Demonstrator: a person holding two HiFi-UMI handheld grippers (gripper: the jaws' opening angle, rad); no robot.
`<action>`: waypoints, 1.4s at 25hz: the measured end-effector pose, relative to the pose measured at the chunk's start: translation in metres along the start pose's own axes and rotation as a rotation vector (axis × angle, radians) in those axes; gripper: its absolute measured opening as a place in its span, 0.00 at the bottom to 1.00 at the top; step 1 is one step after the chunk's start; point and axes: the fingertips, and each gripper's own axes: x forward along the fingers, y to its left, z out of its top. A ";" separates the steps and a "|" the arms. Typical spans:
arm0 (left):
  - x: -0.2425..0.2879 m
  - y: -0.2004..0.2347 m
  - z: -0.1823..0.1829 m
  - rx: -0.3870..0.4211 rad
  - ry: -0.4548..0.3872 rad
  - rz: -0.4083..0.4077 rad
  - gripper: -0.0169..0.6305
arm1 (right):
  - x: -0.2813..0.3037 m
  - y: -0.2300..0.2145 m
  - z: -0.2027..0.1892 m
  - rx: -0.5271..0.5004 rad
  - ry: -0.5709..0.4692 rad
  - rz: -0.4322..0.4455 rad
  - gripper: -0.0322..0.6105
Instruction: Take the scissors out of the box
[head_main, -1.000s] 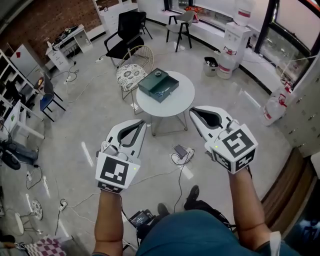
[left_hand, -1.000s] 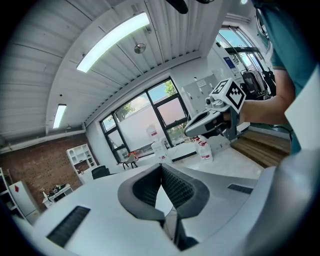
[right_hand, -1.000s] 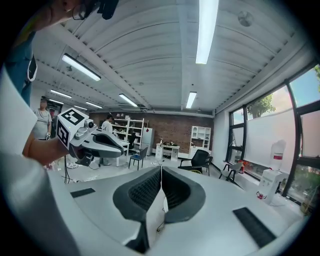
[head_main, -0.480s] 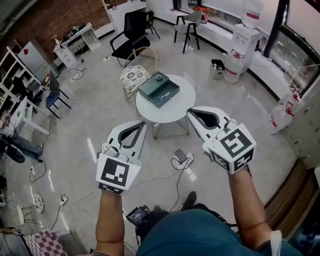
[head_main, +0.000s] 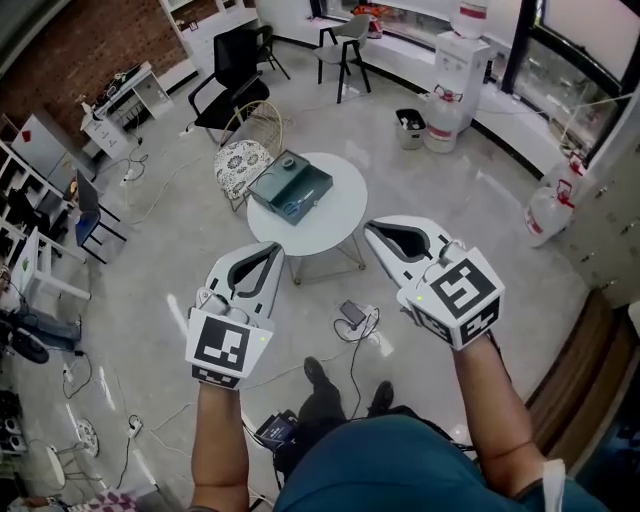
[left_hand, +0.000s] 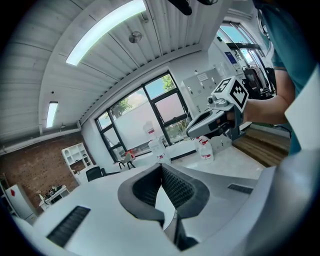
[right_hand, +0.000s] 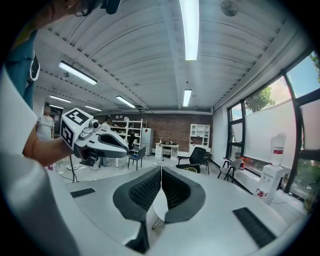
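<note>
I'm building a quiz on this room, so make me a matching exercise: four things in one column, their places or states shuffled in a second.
Things:
1. box
2. patterned chair
3. water dispenser
4. left gripper

Places or states:
A. jaws together, nothing between them
B. on the round white table
C. on the floor beside the table
D. at the room's far edge

Pairs: 1-B, 2-C, 3-D, 4-A

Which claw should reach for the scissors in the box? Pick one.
Left, probably: the box lies closer to the left claw than the right claw in the head view. Both are shut and empty.
</note>
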 end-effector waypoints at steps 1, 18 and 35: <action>0.008 0.003 -0.001 0.002 -0.007 -0.013 0.05 | 0.003 -0.004 -0.002 0.001 0.005 -0.012 0.11; 0.088 0.146 -0.033 0.024 -0.119 -0.181 0.05 | 0.130 -0.048 0.034 0.010 0.065 -0.201 0.11; 0.111 0.275 -0.098 -0.005 -0.176 -0.221 0.05 | 0.259 -0.051 0.056 -0.004 0.103 -0.283 0.11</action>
